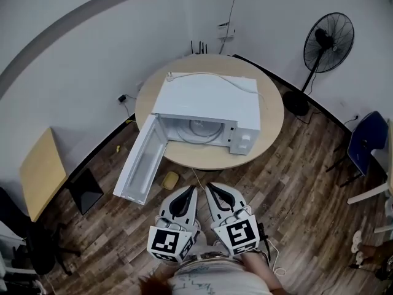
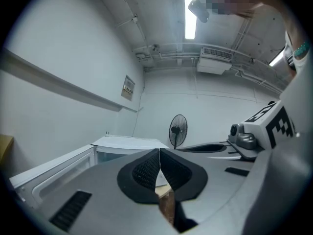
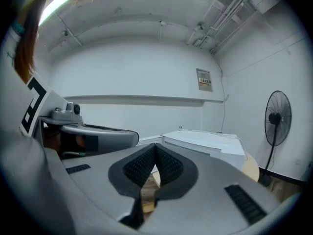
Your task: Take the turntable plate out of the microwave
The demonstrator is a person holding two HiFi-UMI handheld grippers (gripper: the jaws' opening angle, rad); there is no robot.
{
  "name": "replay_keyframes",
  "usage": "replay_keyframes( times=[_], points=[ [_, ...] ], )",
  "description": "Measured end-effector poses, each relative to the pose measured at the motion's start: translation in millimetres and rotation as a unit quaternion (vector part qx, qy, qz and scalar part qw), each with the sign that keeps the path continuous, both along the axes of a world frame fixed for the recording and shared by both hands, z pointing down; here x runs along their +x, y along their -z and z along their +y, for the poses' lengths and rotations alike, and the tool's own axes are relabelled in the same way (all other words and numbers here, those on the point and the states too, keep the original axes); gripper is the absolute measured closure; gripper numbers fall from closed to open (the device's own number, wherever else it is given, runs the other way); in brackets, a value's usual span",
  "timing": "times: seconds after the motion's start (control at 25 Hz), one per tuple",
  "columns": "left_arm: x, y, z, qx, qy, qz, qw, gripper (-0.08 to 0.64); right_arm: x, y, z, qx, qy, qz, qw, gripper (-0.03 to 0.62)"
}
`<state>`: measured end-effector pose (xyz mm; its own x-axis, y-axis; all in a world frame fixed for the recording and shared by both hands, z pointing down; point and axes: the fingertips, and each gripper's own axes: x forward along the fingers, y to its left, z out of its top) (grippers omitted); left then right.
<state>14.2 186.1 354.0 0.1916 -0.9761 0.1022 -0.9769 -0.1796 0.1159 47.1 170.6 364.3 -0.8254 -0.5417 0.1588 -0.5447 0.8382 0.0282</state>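
Note:
A white microwave [image 1: 206, 112] stands on a round wooden table [image 1: 270, 125], its door [image 1: 142, 158] swung wide open to the left. Inside the cavity lies the glass turntable plate [image 1: 201, 129], partly hidden by the roof. My left gripper [image 1: 188, 191] and right gripper [image 1: 213, 189] hang side by side short of the table's near edge, both shut with nothing between the pads. In the left gripper view the left gripper [image 2: 159, 153] points toward the microwave [image 2: 128, 144]; in the right gripper view the right gripper [image 3: 155, 148] faces the microwave [image 3: 205, 143] too.
A black standing fan [image 1: 324, 45] is at the back right. A small yellow thing [image 1: 169, 180] lies on the wooden floor near the open door. A wooden desk [image 1: 42, 171] and dark chair stand at left, a blue chair [image 1: 366, 141] at right. A white cable [image 1: 212, 77] crosses the microwave's top.

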Motion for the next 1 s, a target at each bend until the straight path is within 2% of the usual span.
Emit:
replay_keyframes(
  times=[0.24,0.6,1.0],
  points=[
    [-29,-9,-28,-0.014,-0.028,0.005,0.9995,0.545,-23,-6,-24,-0.004,-0.027,0.005,1.0,0.6],
    [-56,-15,-52,-0.012,-0.05,0.004,0.9987,0.545,-54,-11,-51,-0.005,-0.05,-0.001,0.999,0.571],
    [-73,-26,-62,-0.019,-0.066,0.009,0.9976,0.545,-64,-20,-63,-0.01,-0.077,0.005,0.997,0.577]
  ],
)
